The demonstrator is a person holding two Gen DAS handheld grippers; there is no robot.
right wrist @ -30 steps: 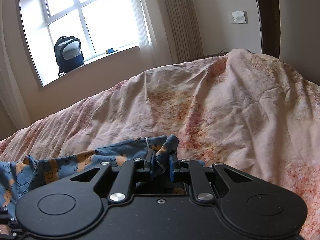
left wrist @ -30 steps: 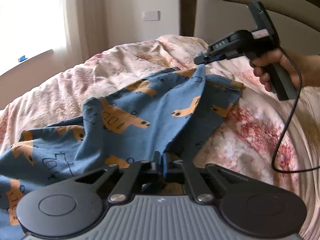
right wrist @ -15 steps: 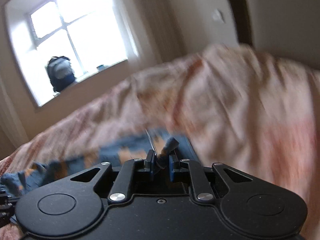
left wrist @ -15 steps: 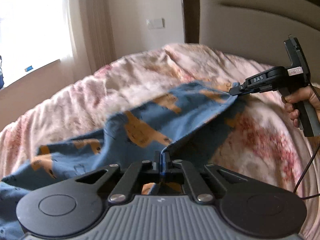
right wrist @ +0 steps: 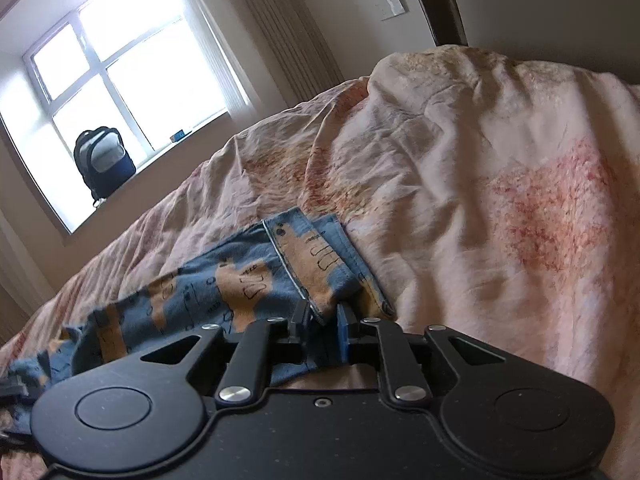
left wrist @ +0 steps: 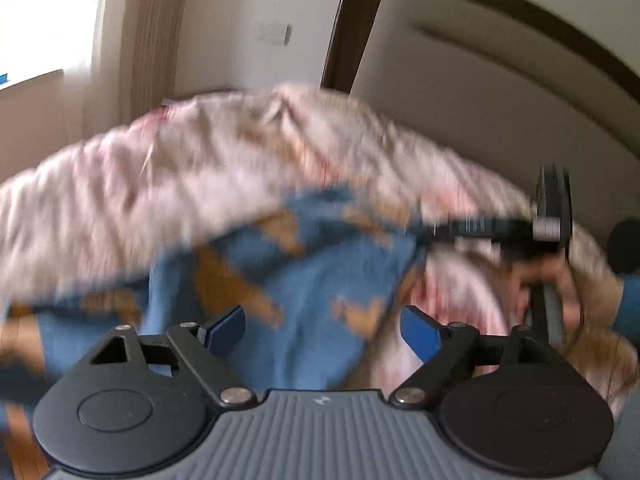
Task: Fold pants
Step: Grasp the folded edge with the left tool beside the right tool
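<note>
Pants (right wrist: 248, 284), blue with orange print, are spread on the pink floral quilt (right wrist: 500, 168). Left gripper (left wrist: 320, 328): jaws opening wide, nothing pinched, cloth lying beyond. Right gripper (right wrist: 324, 320): jaws opening slightly, hem fold still between them. Backpack (right wrist: 102, 162) is seen on the sill from the right wrist only. Left view is heavily blurred; the hand (left wrist: 548, 284) is indistinct.

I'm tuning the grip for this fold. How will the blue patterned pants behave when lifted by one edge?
Probably floppy: the pants lie rumpled on the quilt. Likely light: a thin hem sits between the opening right gripper jaws.
</note>
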